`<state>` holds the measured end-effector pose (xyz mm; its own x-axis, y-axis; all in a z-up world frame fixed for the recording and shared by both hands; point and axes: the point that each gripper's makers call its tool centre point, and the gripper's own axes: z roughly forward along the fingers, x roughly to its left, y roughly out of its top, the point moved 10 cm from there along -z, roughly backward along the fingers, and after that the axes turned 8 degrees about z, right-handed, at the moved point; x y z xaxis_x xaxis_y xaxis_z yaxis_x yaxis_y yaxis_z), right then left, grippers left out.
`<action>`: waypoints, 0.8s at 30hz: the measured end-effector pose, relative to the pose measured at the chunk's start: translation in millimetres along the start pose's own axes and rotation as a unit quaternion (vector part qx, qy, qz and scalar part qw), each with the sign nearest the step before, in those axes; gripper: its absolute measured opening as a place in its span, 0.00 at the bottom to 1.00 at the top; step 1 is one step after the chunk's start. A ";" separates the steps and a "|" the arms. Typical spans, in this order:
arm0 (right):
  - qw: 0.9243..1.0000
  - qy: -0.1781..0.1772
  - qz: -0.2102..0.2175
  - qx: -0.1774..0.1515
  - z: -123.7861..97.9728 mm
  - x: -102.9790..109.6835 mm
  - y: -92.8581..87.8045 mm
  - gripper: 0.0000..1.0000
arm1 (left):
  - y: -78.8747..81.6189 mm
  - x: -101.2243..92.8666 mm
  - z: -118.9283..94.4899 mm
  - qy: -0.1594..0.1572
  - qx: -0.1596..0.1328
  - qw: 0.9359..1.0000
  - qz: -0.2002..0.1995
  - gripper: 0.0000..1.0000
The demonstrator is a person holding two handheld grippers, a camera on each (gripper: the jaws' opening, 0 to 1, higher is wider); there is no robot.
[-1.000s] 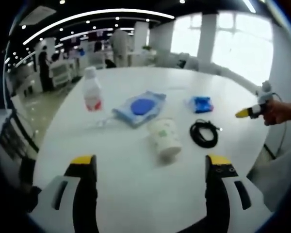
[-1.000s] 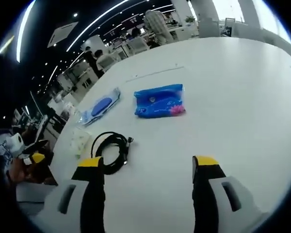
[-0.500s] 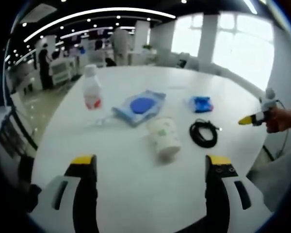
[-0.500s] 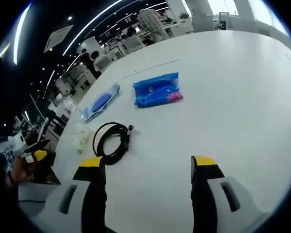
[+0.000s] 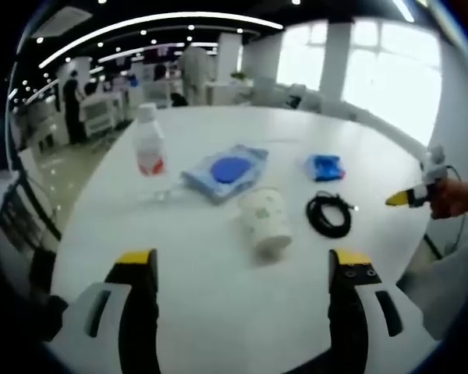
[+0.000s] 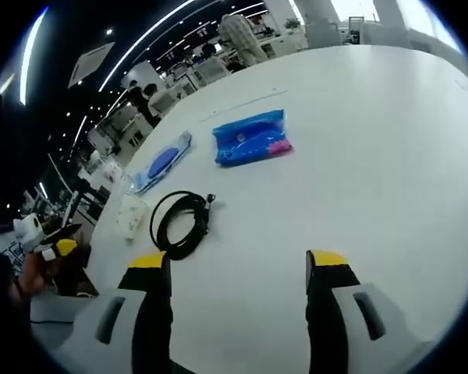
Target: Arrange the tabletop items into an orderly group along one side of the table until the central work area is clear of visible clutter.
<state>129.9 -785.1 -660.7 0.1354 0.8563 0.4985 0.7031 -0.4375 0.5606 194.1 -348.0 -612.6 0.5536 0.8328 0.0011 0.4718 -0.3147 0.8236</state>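
Note:
On the white table (image 5: 210, 265) a paper cup (image 5: 265, 220) lies on its side, with a coiled black cable (image 5: 328, 214) to its right. Behind them lie a blue wipes pack (image 5: 225, 171), a small blue packet (image 5: 324, 166) and an upright white bottle (image 5: 148, 142). My left gripper (image 5: 238, 269) is open above the near table edge, short of the cup. The right gripper (image 5: 409, 196) shows at the right edge, held by a hand. In the right gripper view my right gripper (image 6: 238, 269) is open, near the cable (image 6: 181, 222), with the small blue packet (image 6: 251, 138), wipes pack (image 6: 162, 163) and cup (image 6: 130, 215) beyond.
The table (image 6: 374, 156) has wide bare surface to the right in the right gripper view. An open office with desks and several people lies behind the table. Bright windows (image 5: 374, 70) stand at the far right.
The right gripper view has shifted slightly, so the cable and blue packet sit a little differently in it. In the left gripper view the right gripper has drifted slightly right and down.

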 end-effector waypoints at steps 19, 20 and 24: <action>0.999 0.013 -0.041 0.012 2.8 23.6 18.6 0.69 | 4.8 1.5 -2.3 0.006 -0.008 1.000 -0.001 0.87; 0.999 0.015 -0.043 0.013 3.7 24.9 19.9 0.68 | 5.0 1.5 -2.6 0.007 -0.008 1.000 -0.003 0.87; 0.998 0.024 -0.049 0.012 7.6 33.2 26.6 0.68 | 4.9 2.0 -3.1 0.008 -0.007 1.000 -0.004 0.87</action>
<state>158.3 -766.2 -634.3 0.0316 0.8802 0.4735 0.7283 -0.3447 0.5922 195.4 -346.5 -606.8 0.5391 0.8423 0.0038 0.4662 -0.3022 0.8314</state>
